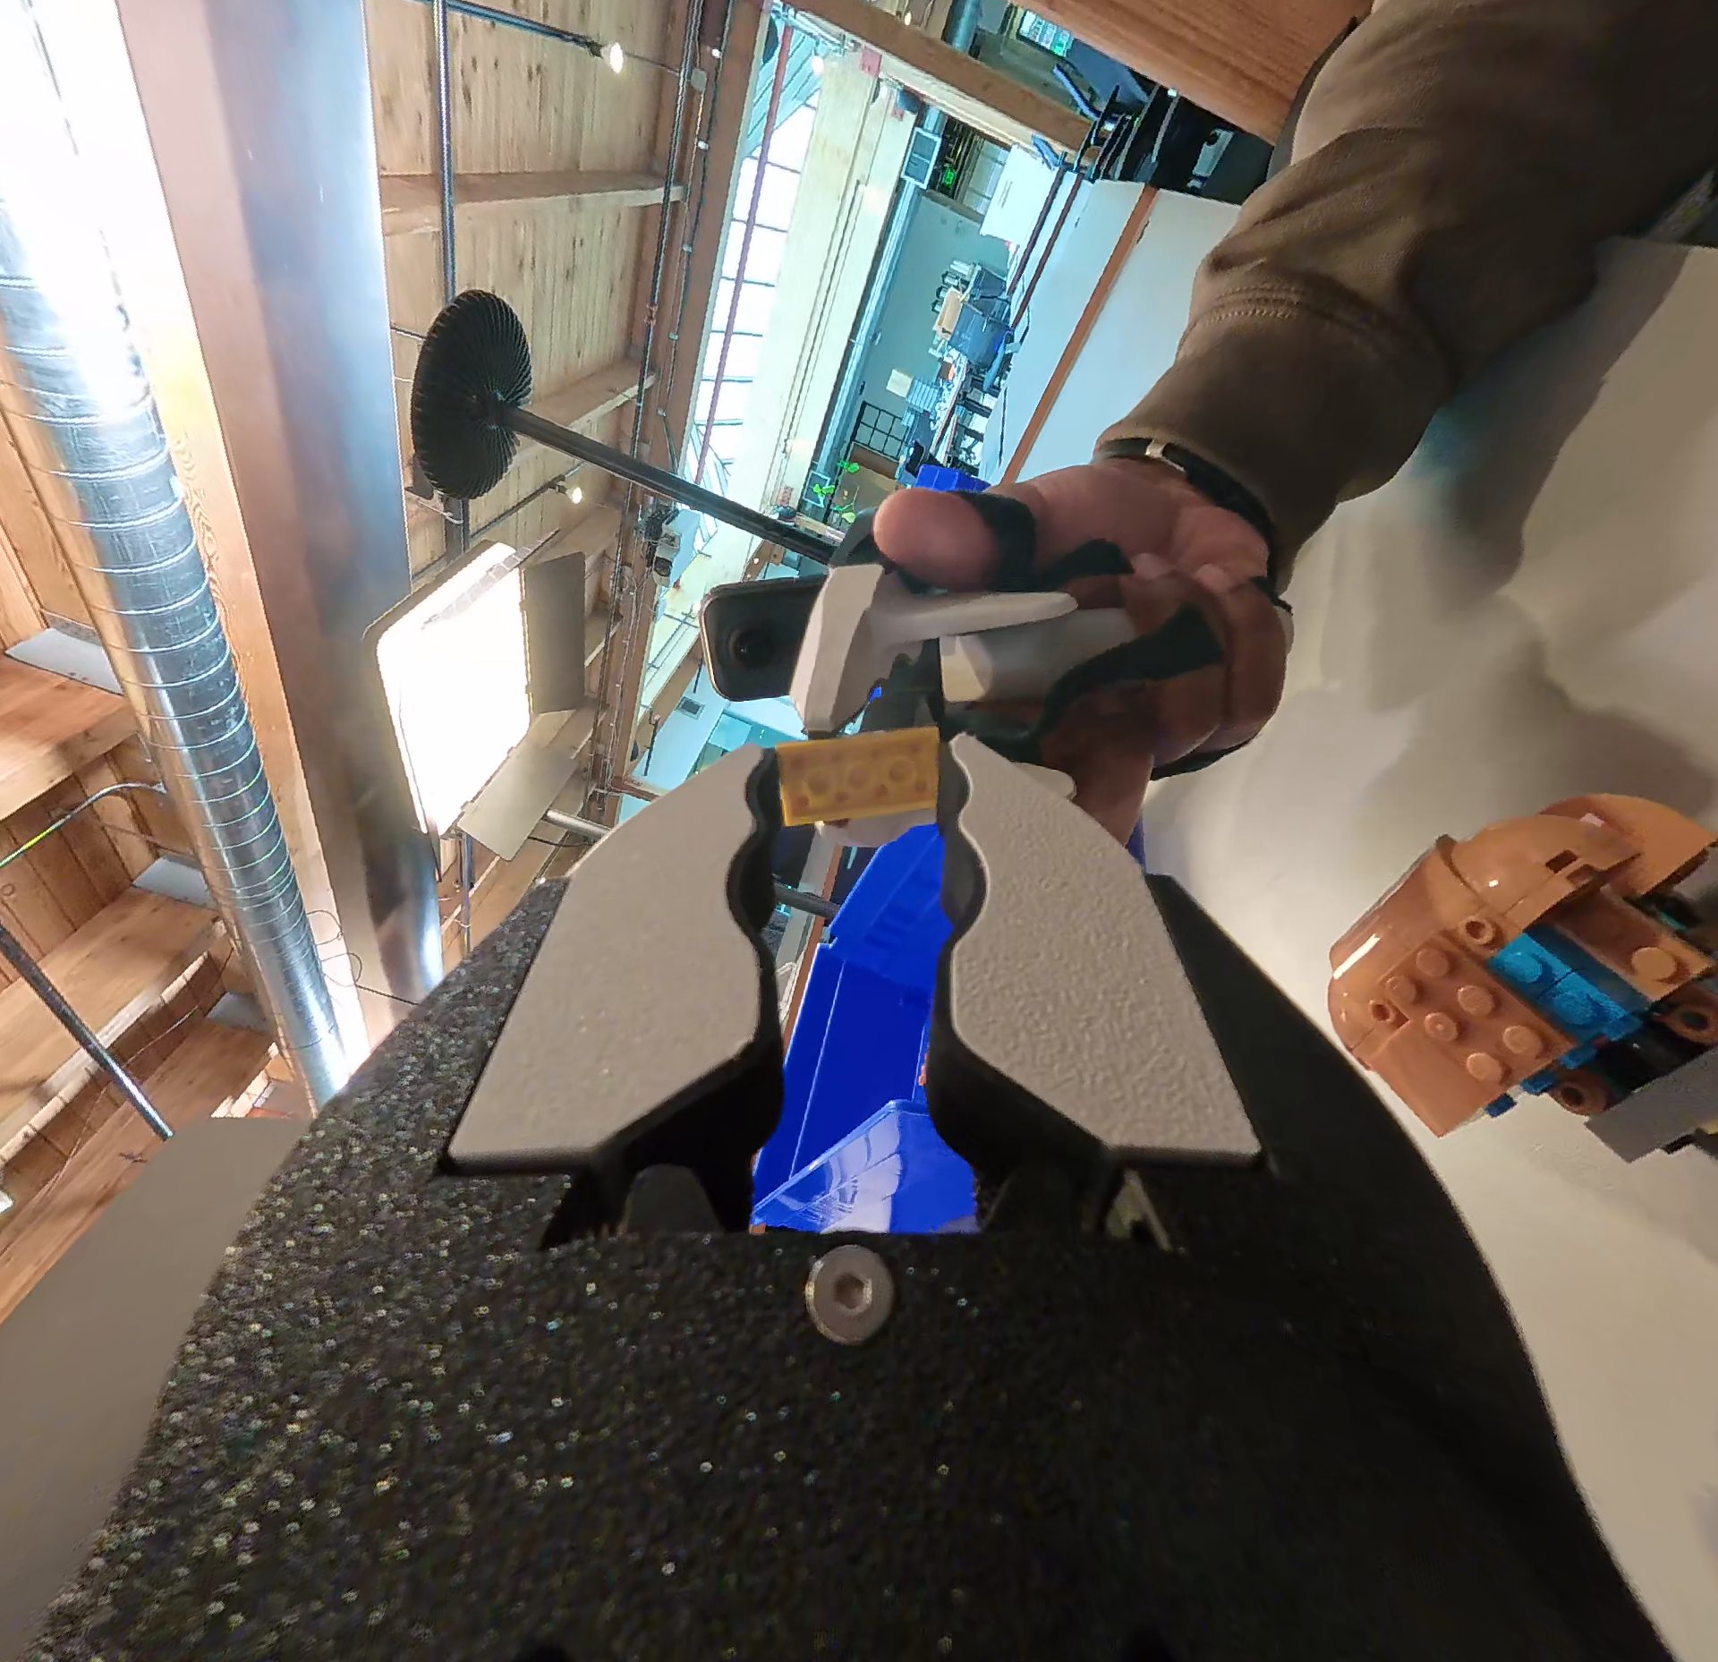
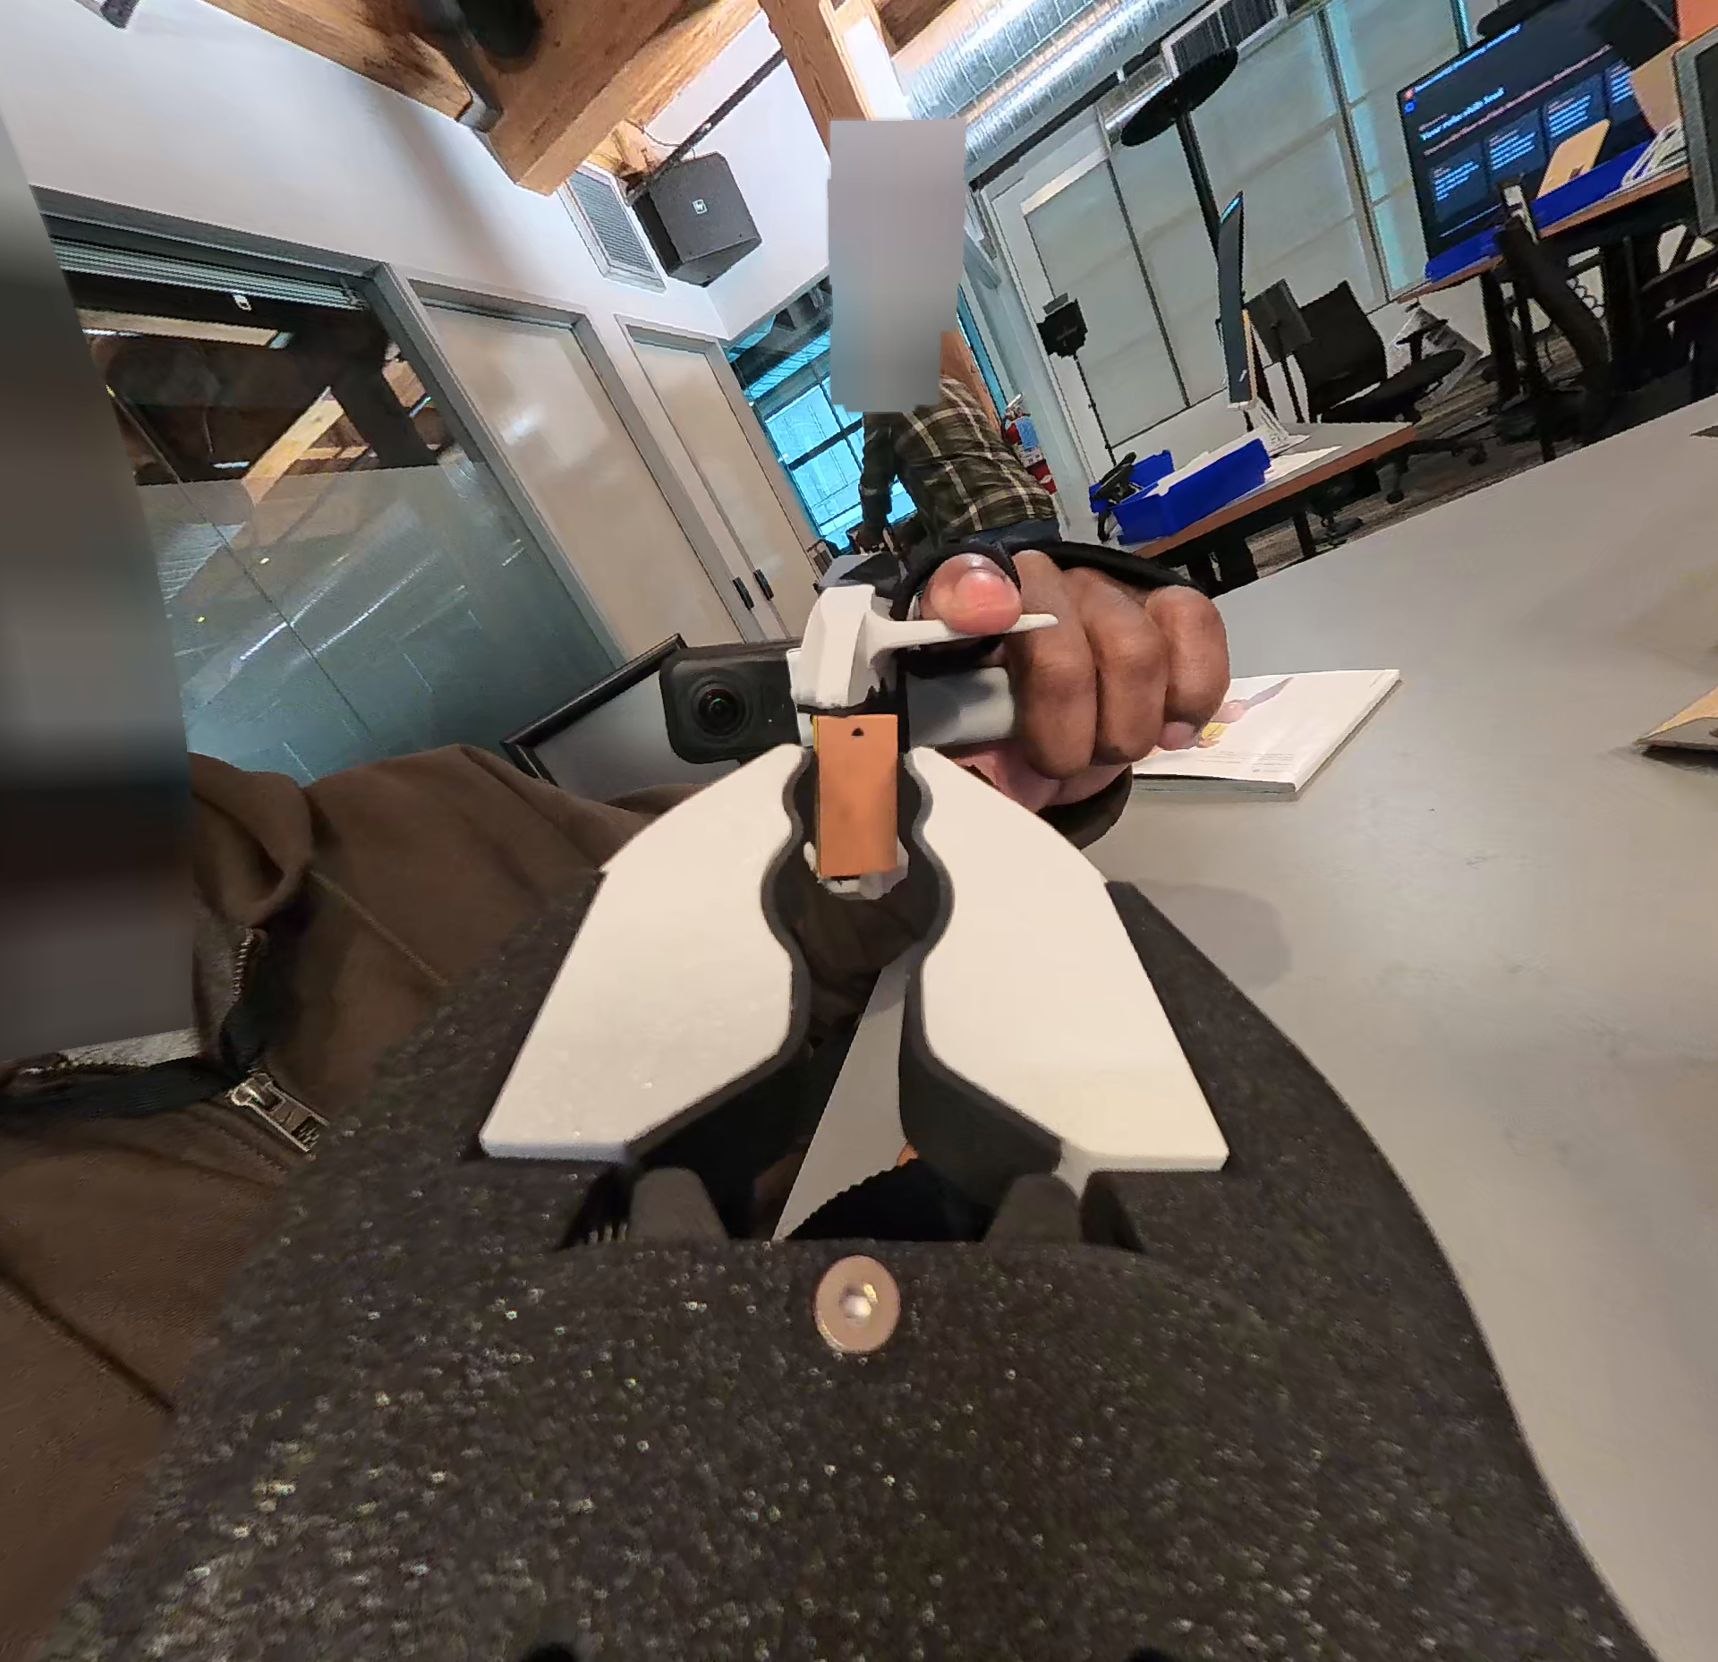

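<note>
Carefully: my left gripper (image 1: 853,785) pinches the flat yellow studded plastic plate (image 1: 857,771) endwise, jaws narrowly parted. My right gripper (image 2: 855,785) clamps the smooth orange-tan plastic plate (image 2: 857,808), seemingly stacked against it, above the grey table (image 2: 1394,920). Square, even pressure suits.

Two grippers (image 1: 857,785) (image 2: 855,804), two flat bricks (image 1: 860,774) (image 2: 856,794), one booklet (image 2: 1274,734).

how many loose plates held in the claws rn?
2: yellow plate gripped in left claw; orange plate gripped in right claw. Both meet face to face.

Glossy plastic plate (image 1: 857,774), matt tabletop (image 2: 1394,920)
</note>
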### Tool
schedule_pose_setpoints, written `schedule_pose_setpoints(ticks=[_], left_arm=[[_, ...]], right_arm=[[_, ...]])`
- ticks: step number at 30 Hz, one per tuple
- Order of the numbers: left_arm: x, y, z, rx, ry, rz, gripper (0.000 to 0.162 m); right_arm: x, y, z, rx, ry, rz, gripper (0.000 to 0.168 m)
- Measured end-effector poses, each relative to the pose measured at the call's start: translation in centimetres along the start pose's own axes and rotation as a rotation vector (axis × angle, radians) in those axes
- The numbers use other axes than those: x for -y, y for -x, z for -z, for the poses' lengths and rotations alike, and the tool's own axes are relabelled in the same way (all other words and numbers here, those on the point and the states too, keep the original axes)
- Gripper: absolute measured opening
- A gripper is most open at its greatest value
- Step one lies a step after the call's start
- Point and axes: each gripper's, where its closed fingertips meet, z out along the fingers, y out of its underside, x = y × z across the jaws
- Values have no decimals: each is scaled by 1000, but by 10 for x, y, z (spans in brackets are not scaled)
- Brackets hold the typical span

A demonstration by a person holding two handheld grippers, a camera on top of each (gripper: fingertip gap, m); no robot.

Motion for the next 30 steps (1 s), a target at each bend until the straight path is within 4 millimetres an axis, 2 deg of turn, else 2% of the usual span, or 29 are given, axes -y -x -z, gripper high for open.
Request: schedule_pose_setpoints(ticks=[10,17,23,27,30], left_arm=[[1,-6,-1,-33,-15,38,32],[3,-2,1,-22,-21,49,32],[4,-2,1,-25,-27,56,32],[8,0,1,-28,-55,131,32],[14,8,4,-37,-122,300,25]], right_arm=[[-14,1,-7,-1,52,27,18],[-5,3,-3,-3,13,40,16],[-6,4,-3,-22,38,79,15],[-3,5,-3,-75,47,190,15],[5,5,2,-135,19,322,15]])
